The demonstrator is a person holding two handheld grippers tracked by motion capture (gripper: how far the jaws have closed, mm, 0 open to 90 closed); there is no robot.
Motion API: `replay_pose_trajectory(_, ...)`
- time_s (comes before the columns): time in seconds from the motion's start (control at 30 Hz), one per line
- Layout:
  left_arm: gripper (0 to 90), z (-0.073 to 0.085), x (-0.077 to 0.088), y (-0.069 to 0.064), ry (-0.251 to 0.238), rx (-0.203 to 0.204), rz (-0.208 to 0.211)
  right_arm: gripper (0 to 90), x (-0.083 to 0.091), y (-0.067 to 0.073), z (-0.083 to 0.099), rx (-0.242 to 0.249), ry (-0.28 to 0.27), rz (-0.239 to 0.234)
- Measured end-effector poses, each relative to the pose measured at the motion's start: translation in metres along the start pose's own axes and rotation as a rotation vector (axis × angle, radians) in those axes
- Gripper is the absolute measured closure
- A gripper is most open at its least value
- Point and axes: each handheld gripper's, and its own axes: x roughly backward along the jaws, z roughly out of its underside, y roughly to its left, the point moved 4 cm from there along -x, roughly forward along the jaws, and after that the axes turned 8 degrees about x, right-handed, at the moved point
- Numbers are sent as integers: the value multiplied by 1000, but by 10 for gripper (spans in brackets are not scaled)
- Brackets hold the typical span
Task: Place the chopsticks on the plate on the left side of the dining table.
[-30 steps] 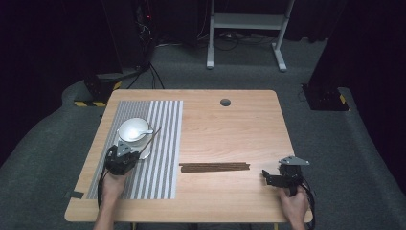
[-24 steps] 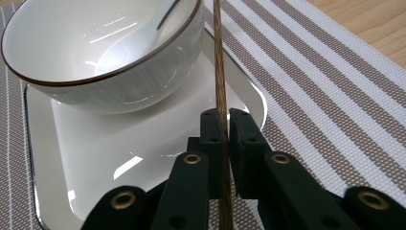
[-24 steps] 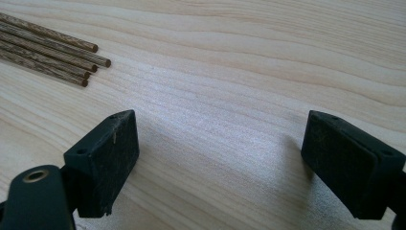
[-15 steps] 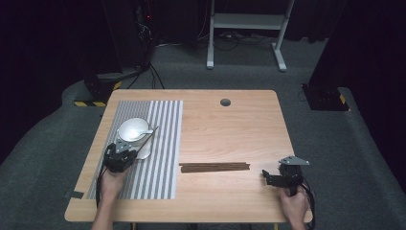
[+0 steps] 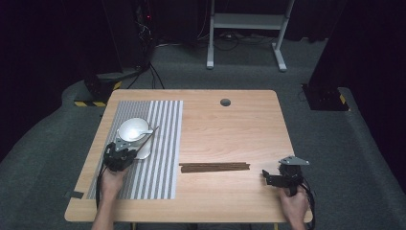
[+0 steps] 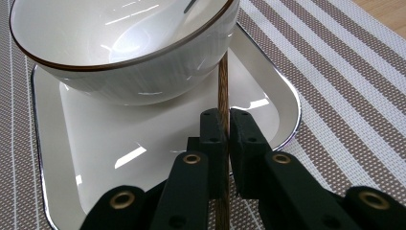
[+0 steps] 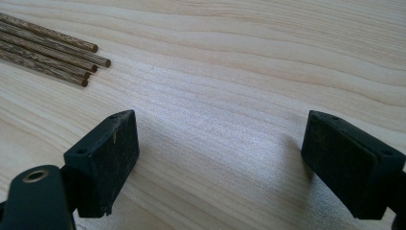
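A white bowl [image 5: 133, 128] with a spoon in it sits on a square white plate [image 5: 143, 153] on the striped placemat [image 5: 163, 163]. My left gripper [image 5: 120, 155] is just in front of the plate, shut on one brown chopstick [image 5: 146, 139]. In the left gripper view the chopstick [image 6: 222, 81] runs up from between the jaws of that gripper [image 6: 228, 120] to the rim of the bowl [image 6: 119, 43], above the plate [image 6: 143, 143]. Several more chopsticks [image 5: 214, 167] lie side by side on the bare table. My right gripper [image 5: 268, 177] rests open to their right.
The right gripper view has the chopstick ends [image 7: 48, 52] at the upper left, well clear of the gripper [image 7: 218, 153], with plain wood between the jaws. A round cable hole [image 5: 225, 102] is at the table's far edge. Beyond it stand a dark floor and equipment.
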Motion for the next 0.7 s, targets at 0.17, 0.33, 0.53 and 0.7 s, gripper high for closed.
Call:
replay_pose_trajectory(0.17, 831, 0, 0, 0, -2, 3, -6, 125, 0, 0, 0, 0, 0, 0)
replay_pose_trajectory(0.33, 784, 2, -2, 1, 6, 11, -2, 125, 0, 0, 0, 0, 0, 0)
replay_pose_trajectory(0.53, 657, 1, 2, 2, -13, 45, 9, 125, 0, 0, 0, 0, 0, 0)
replay_pose_trajectory(0.7, 581, 2, 3, 0, -16, 44, 0, 125, 0, 0, 0, 0, 0, 0)
